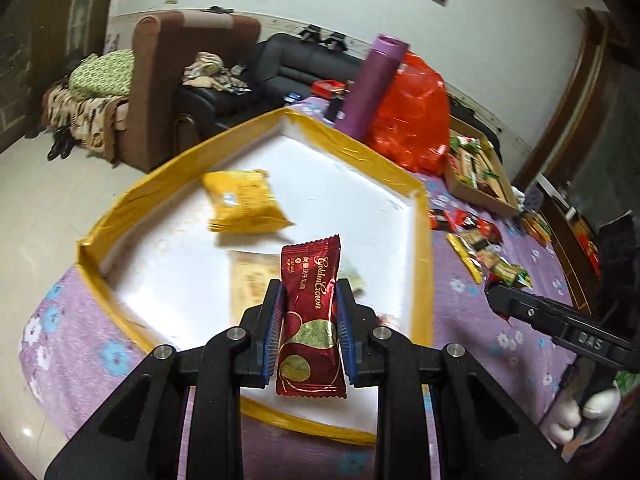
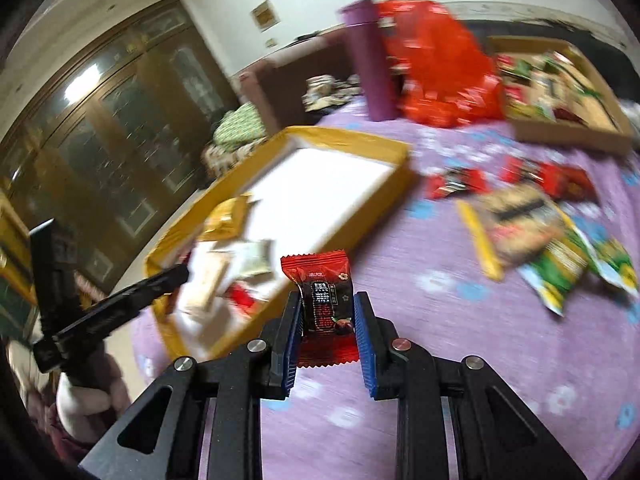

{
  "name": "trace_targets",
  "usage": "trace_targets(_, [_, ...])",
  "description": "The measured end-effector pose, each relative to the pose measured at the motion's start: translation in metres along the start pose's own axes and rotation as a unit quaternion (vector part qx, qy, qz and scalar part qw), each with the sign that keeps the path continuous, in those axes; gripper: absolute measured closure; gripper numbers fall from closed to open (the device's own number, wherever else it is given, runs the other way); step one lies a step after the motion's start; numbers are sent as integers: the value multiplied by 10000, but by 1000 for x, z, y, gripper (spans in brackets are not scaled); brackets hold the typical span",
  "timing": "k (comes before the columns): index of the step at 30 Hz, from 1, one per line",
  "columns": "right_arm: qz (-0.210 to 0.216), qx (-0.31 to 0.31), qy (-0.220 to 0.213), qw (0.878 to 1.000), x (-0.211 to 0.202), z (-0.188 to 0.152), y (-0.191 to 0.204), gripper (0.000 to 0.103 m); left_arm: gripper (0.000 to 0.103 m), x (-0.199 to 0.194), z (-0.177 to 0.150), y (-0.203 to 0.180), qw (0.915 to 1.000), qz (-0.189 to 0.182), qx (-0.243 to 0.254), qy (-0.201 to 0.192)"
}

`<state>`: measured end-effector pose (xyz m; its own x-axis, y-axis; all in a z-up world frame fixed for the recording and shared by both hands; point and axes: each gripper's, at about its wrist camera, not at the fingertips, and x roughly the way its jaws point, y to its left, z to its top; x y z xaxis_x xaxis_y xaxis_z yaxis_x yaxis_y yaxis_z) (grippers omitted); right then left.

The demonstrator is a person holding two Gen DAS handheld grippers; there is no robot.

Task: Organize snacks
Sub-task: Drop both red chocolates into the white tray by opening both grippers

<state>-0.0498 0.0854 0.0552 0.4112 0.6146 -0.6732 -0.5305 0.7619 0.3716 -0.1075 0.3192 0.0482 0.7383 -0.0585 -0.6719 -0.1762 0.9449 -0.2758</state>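
Snacks first: dark red Golden Crown wrapper (image 1: 311,320), glossy foil w/ crimped ends, pinched upright btwn blue ribbed pads of left gripper (image 1: 309,322), held above near part of tray (image 1: 420,248). Red-and-black candy packet (image 2: 326,308), shiny, sawtooth edges, clamped btwn blue pads of right gripper (image 2: 326,320), held over purple cloth just beside tray's near corner.

Outward: tray shallow, white foam-like floor, rim wrapped in yellow tape, low walls all round. Inside: yellow pillow-shaped packet (image 1: 246,202) near far left, pale flat packets (image 1: 250,284) under left gripper's fingers, small red piece near right wall in right wrist view. Middle & far end of tray floor bare white, plenty of room. Tray sits close to table's left edge; floor visible beyond.

Purple floral tablecloth (image 1: 472,320), soft & slightly rumpled, open patch btwn tray and loose pile. Loose snack pile (image 2: 532,220) right of tray: red, yellow, green crinkly packets, some overlapping, blurred. Cardboard box (image 2: 576,132) w/ more mixed packets at far right. Purple cylinder (image 1: 374,88), matte, upright behind tray's far corner, touching crumpled red plastic bag (image 1: 416,120).
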Motion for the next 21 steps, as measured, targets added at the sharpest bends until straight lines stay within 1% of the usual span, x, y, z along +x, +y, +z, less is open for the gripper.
trace_targets(3, [149, -223, 190, 9995, 20, 9, 29, 78, 80, 2, 3, 13, 9999, 159, -59, 16])
trace_targets(5, [167, -351, 286, 9988, 34, 12, 44, 78, 80, 2, 4, 21, 9997, 174, -151, 21])
trace_targets(10, [229, -440, 523, 9974, 67, 16, 69, 78, 79, -2, 1, 36, 9991, -66, -413, -11])
trace_targets(12, [191, -466, 576, 9971, 78, 17, 74, 78, 76, -6, 1, 39, 9987, -149, -496, -29])
trace_targets(13, [181, -480, 586, 9970, 79, 16, 75, 77, 73, -9, 1, 40, 9984, -194, -531, -53])
trace_targets(14, [172, -496, 604, 9968, 84, 16, 76, 74, 69, -11, 1, 39, 9982, -231, -550, -67])
trace_targets(15, [159, -495, 613, 9968, 86, 15, 77, 74, 67, -13, 1, 38, 9979, -284, -570, -80])
trace_targets(17, [195, -447, 590, 9971, 86, 14, 76, 74, 54, -18, 2, 36, 9970, -446, -621, -124])
trace_targets(18, [238, -401, 571, 9973, 83, 13, 74, 72, 50, -21, 3, 34, 9965, -502, -650, -145])
trace_targets(20, [262, -346, 488, 9979, 75, 15, 70, 70, 34, -26, 6, 28, 9952, -611, -747, -159])
trace_targets(21, [260, -324, 395, 9984, 66, 16, 66, 69, 31, -27, 7, 26, 9948, -641, -778, -163])
